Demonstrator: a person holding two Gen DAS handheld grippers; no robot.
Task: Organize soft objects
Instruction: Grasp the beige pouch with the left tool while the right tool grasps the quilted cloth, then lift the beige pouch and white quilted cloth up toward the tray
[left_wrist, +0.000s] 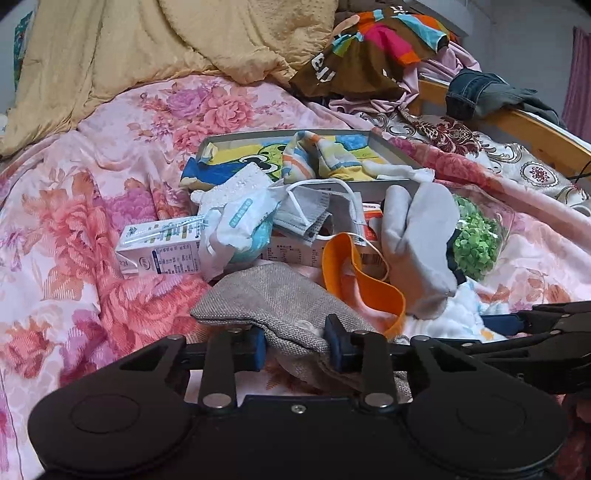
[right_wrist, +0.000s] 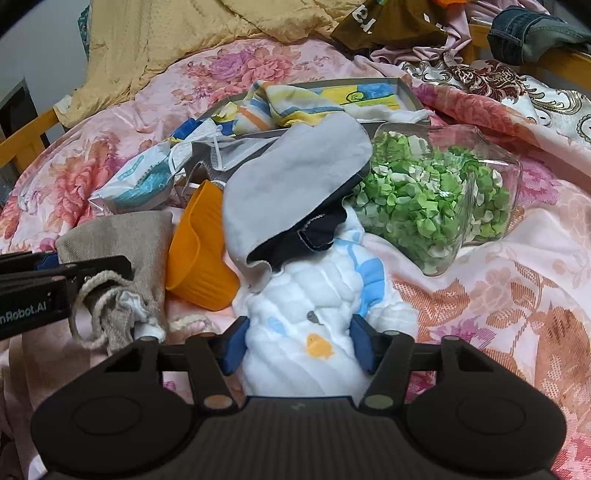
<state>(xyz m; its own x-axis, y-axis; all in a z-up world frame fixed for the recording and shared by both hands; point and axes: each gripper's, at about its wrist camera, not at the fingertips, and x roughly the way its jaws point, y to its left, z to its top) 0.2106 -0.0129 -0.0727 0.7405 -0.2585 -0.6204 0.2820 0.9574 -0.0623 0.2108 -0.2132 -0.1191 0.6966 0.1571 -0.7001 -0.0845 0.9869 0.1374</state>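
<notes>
Floral bedding was cluttered; the left gripper was clamped on a limp burlap pouch, the right gripper on a soft white cloth, best pinched mid-fold

I am looking at a bed covered by a pink floral quilt, with a wooden rail running along its far edge. Lying directly on the quilt are a beige drawstring pouch, a milk carton, a clear jar of green bits on its side, a shallow grey box, a white padded cloth and a yellow blanket.
</notes>
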